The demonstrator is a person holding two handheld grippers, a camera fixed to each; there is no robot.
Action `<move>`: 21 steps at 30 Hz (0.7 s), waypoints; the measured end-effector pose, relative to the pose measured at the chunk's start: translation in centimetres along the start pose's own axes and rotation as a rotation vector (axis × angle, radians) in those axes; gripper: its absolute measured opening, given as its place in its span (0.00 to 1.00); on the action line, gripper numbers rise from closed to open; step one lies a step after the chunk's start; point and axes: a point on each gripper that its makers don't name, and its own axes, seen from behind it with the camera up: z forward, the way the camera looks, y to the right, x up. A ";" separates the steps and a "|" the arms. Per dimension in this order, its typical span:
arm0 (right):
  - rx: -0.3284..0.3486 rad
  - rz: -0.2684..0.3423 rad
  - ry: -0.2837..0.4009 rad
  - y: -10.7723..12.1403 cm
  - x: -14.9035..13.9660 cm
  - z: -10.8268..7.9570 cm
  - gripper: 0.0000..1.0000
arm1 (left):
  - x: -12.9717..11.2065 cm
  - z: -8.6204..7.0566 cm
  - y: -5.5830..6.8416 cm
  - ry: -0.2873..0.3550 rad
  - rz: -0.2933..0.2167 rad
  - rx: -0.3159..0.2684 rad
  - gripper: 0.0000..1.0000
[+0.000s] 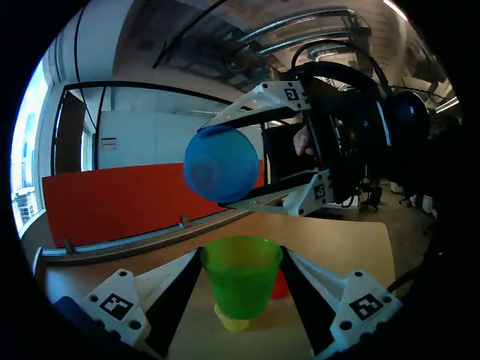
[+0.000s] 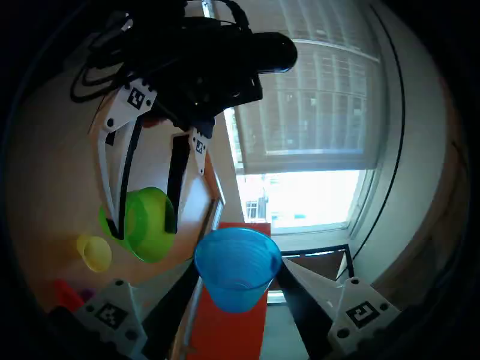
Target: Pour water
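Left gripper view: claw (image 1: 240, 257) clamps green cup (image 1: 242, 285); blue cup (image 1: 221, 163) tilted.

The right gripper (image 2: 239, 267) clamps a translucent blue plastic cup (image 2: 237, 285) between its white fingers (image 2: 324, 288). Beyond the fingers, up to their left, the left gripper (image 2: 146, 227) grips a translucent green plastic cup (image 2: 150, 243). A small yellow plastic cup (image 2: 94, 252) rests on the wooden bench (image 2: 54, 180) beside it.

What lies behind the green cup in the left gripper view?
Behind the green cup, a yellow cup peeks out below and a red thing at its right edge. It covers most of both; the red thing cannot be identified.
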 end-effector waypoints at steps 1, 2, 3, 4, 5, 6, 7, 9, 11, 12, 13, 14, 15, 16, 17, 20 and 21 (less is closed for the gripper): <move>-0.002 0.024 0.001 0.0 -0.2 0.0 0.90 | 0.0 0.0 0.0 0.000 0.000 0.000 0.90; -0.005 0.051 0.002 0.0 -0.3 0.0 0.90 | 0.0 0.0 0.0 0.001 -0.001 0.001 0.90; -0.007 0.077 0.003 0.0 -0.5 0.0 0.90 | 0.1 0.0 -0.1 0.001 -0.001 0.001 0.90; -0.007 0.105 0.005 -0.1 -0.6 -0.1 0.90 | 0.1 0.0 -0.1 0.000 -0.001 0.001 0.90; -0.007 0.136 0.006 -0.1 -0.7 -0.1 0.90 | 0.1 0.0 -0.1 0.000 -0.002 0.002 0.90; -0.008 0.162 0.008 -0.2 -0.9 -0.2 0.90 | 0.1 0.0 -0.1 0.000 -0.002 0.003 0.90; -0.008 0.187 0.011 -0.2 -0.9 -0.2 0.90 | 0.1 0.0 -0.1 0.000 -0.002 0.004 0.90; -0.011 0.238 0.015 -0.3 -1.1 -0.4 0.90 | 0.1 0.0 -0.2 -0.001 -0.002 0.006 0.90; -0.016 0.278 0.016 -0.4 -1.3 -0.5 0.90 | 0.1 0.0 -0.2 -0.002 -0.003 0.008 0.90; -0.020 0.302 0.016 -0.4 -1.4 -0.6 0.90 | 0.1 -0.1 -0.2 -0.002 -0.003 0.008 0.90; -0.022 0.324 0.016 -0.5 -1.5 -0.6 0.90 | 0.1 -0.1 -0.2 -0.002 -0.003 0.009 0.90; -0.025 0.345 0.015 -0.5 -1.6 -0.7 0.90 | 0.1 -0.1 -0.2 -0.003 -0.003 0.009 0.90; -0.027 0.373 0.015 -0.6 -1.7 -0.7 0.90 | 0.2 -0.1 -0.3 -0.003 -0.003 0.010 0.90; -0.028 0.400 0.016 -0.6 -1.8 -0.8 0.90 | 0.2 -0.1 -0.3 -0.003 -0.003 0.011 0.90; -0.029 0.427 0.017 -0.6 -1.9 -0.8 0.90 | 0.2 -0.1 -0.3 -0.004 -0.002 0.012 0.90; -0.035 0.513 0.014 -0.7 -2.2 -0.9 0.90 | 0.3 -0.1 -0.3 -0.004 -0.001 0.015 0.90; -0.036 0.544 0.013 -0.8 -2.3 -0.9 0.90 | 0.3 -0.1 -0.3 -0.004 -0.001 0.016 0.90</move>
